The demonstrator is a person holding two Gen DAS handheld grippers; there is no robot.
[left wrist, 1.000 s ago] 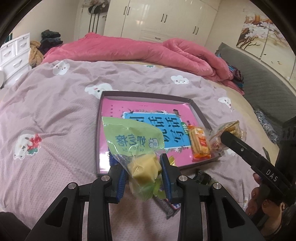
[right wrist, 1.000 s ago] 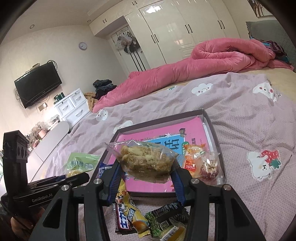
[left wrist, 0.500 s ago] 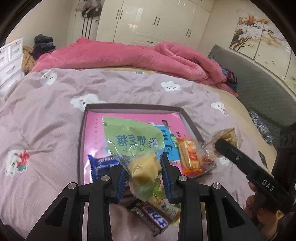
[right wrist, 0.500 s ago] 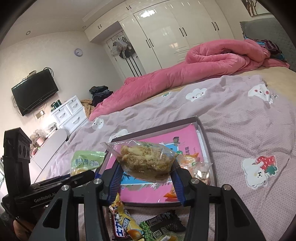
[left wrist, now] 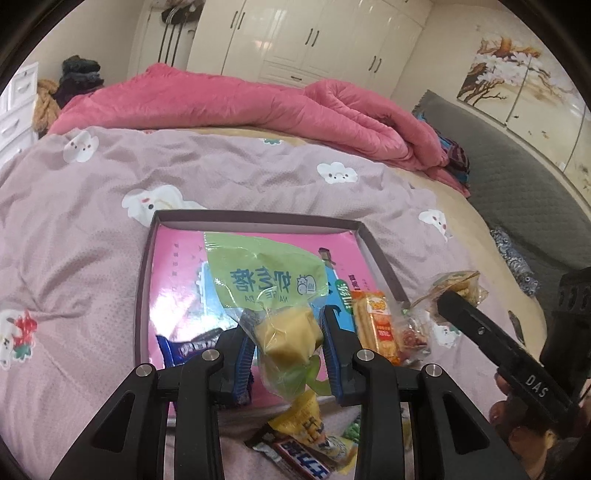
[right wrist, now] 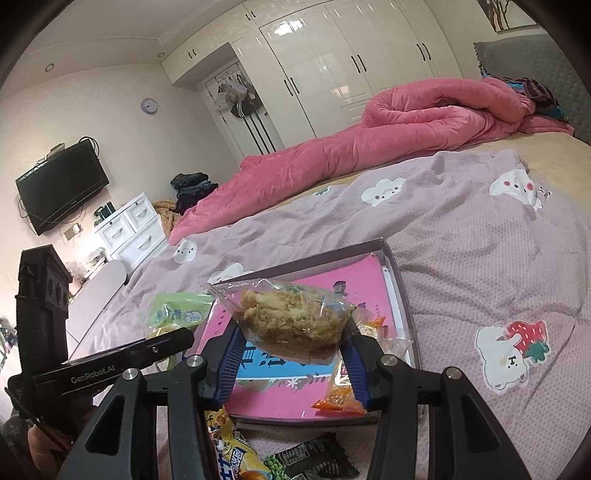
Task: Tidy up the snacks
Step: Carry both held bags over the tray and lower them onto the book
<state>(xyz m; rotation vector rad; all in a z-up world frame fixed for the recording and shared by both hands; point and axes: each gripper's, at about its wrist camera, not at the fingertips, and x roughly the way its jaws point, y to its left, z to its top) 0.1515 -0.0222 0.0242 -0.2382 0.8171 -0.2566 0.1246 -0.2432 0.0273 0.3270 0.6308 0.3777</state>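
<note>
Your left hand-held gripper [left wrist: 288, 350] is clamped on the green plastic pouch of yellow candy [left wrist: 271, 291]; the right hand-held gripper [right wrist: 291, 358] is clamped on the clear-wrapped crumbly cake [right wrist: 288, 321]. Both hang over the shallow pink-lined box tray [left wrist: 258, 223]. Lower each onto bare pink lining beside the orange biscuit packet [left wrist: 376, 325], then release.

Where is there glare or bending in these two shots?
Left wrist view: the wardrobe doors carry soft ceiling-light glare, and the fisheye curves the headboard. Right wrist view: a brighter hotspot sits on the wardrobe, and dark vignetting fills the corners.
</note>
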